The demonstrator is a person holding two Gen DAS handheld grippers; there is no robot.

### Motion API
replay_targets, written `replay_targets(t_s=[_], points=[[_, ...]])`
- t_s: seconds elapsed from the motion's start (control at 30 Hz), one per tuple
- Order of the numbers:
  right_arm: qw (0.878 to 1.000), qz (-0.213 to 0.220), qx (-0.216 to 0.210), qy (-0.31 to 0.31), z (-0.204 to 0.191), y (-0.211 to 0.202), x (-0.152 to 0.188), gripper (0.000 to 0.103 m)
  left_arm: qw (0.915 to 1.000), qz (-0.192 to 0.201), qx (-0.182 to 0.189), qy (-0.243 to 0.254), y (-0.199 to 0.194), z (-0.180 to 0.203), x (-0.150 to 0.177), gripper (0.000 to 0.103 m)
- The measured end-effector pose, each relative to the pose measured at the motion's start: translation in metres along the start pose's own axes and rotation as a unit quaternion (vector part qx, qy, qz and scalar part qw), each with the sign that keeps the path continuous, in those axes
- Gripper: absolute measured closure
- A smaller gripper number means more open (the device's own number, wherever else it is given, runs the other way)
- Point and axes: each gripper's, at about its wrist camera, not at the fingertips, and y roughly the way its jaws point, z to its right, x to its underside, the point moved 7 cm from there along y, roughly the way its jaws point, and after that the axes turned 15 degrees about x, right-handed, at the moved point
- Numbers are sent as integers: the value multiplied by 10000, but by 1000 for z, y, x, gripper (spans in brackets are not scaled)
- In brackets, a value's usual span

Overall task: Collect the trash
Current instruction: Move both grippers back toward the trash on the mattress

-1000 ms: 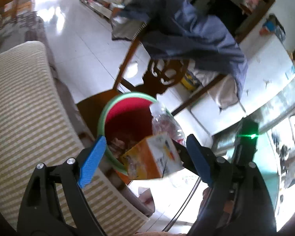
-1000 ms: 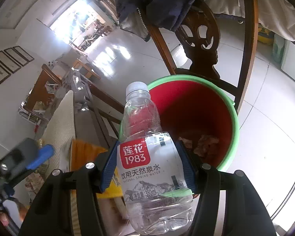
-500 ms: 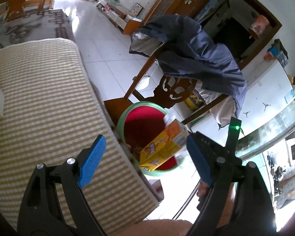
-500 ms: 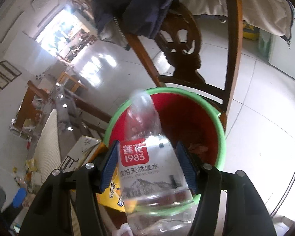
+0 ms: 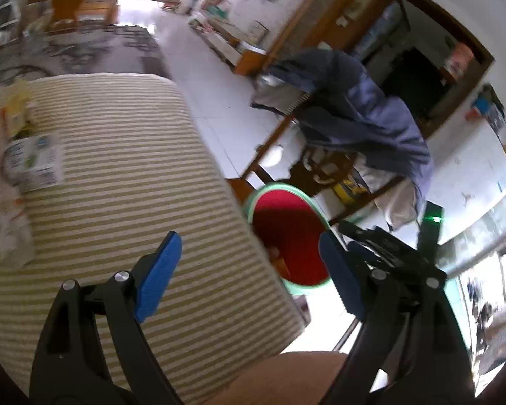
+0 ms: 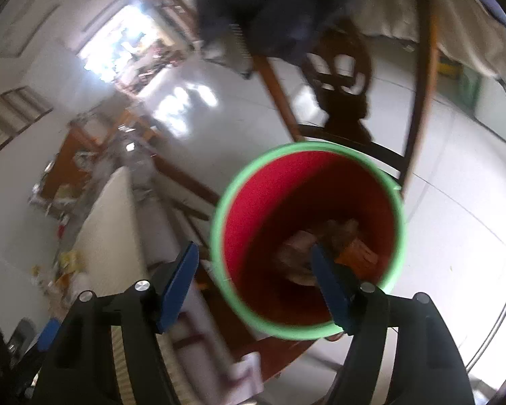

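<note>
Each of the 2 views is a fisheye looking forward and down along its own gripper's 2 blue-padded fingers, which fill the near bottom edge. The left wrist view sits above the striped cushion (image 5: 118,175), facing across its right edge toward the bucket (image 5: 253,202) at mid distance, with the chair (image 5: 324,168) and draped jacket (image 5: 357,114) farther off; blur smears the left side. The right wrist view hangs close over the bucket (image 6: 219,209), looking almost straight into its mouth. Both views share the bucket, the chair (image 6: 340,101), the jacket (image 6: 270,10) and the white floor (image 6: 472,222). The left view also catches the right gripper (image 5: 381,246) at its right.
</note>
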Motion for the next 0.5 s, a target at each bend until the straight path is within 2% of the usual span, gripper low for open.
replay_targets(t_s=[0.1,0.23,0.37,0.5], points=[[9985,161,-330,-411,-44,-26,6,32,9993,200,-215,-250,-29,-23,1,22],[9917,302,-774,-983,-103,-55,22,26,9949,525,-708,-480,-79,-63,1,22],[9820,239,-1135,-1490,-152,-68,50,22,9835,965,-1226,-921,-138,-113,3,22],[9747,-25,-995,-2000,-183,-51,87,22,9673,1241,-1722,-1389,-192,-159,9,22]])
